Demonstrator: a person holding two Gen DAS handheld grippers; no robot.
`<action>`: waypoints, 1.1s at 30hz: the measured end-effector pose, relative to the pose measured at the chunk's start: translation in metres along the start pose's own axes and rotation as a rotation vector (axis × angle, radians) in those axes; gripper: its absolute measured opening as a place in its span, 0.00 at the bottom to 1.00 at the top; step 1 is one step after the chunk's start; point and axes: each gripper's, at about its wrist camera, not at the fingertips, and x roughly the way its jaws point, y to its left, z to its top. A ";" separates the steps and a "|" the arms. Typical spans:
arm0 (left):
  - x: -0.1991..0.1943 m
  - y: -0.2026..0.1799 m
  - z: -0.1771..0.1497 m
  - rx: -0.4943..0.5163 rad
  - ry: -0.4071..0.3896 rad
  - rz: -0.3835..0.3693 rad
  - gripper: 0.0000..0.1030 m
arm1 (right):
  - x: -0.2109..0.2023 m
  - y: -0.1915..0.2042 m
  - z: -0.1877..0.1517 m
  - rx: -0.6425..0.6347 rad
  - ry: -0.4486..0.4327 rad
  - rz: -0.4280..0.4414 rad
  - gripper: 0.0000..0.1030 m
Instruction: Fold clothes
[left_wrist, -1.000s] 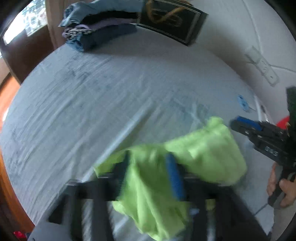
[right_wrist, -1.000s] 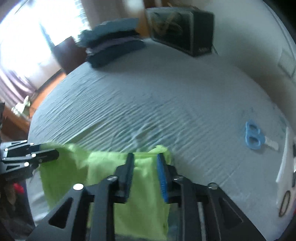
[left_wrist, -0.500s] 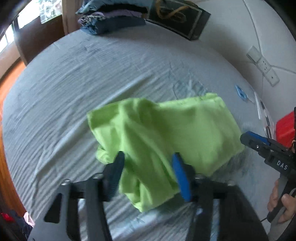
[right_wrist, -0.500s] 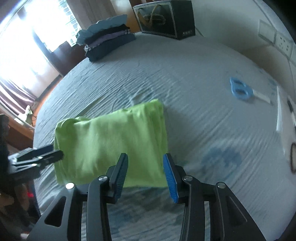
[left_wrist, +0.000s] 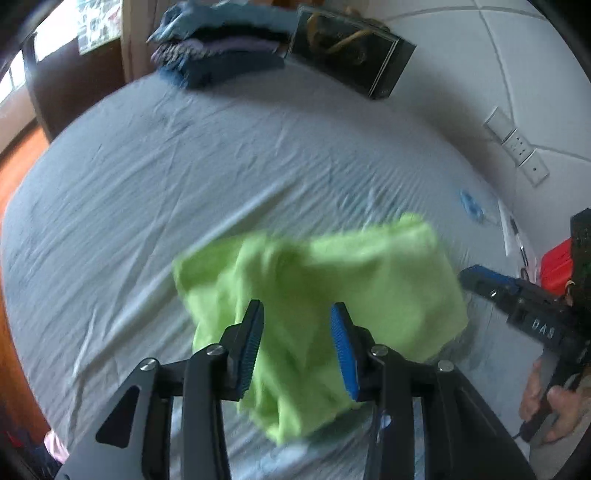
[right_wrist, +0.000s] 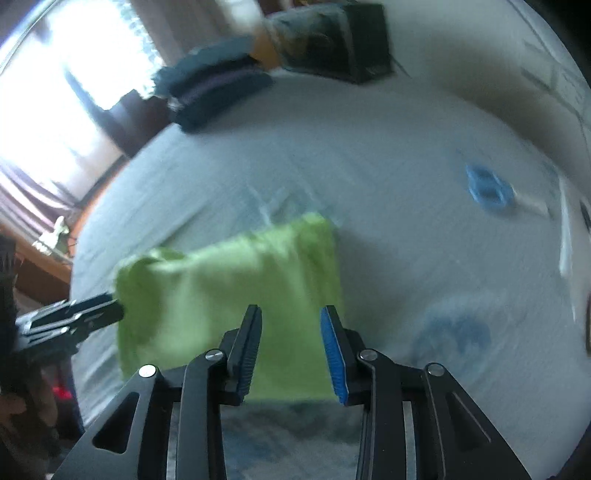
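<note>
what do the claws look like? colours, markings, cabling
Both claws are black angular frames with silver screws. Each, left claw and right claw, has ribbed pads: one bright blue, one darker. Seen side-on, the right claw's body reads "DAS" in white; a black cable hangs below its grip.

A bed with a wrinkled grey sheet (left_wrist: 221, 177) stands against a white wall (left_wrist: 480, 55) with sockets (left_wrist: 517, 146). Bright daylight comes through a window (right_wrist: 55, 92) beside curtains (right_wrist: 22, 206).

A lime-green garment (left_wrist: 325, 295) is seen lying rumpled on the grey bedsheet (left_wrist: 184, 177). The left gripper (left_wrist: 297, 345) is held over it with jaws parted, nothing clamped. Folded clothes (left_wrist: 218, 48) are stacked at the far edge.
</note>
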 end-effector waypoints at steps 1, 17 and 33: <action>0.005 0.000 0.006 0.001 -0.003 0.011 0.36 | 0.006 0.004 0.008 -0.005 0.001 0.017 0.33; 0.011 0.047 0.006 -0.124 0.024 0.085 0.97 | 0.031 -0.018 0.020 0.113 0.023 0.023 0.40; 0.039 0.017 -0.031 -0.123 0.084 0.146 0.84 | 0.041 -0.018 -0.006 0.143 0.066 -0.019 0.40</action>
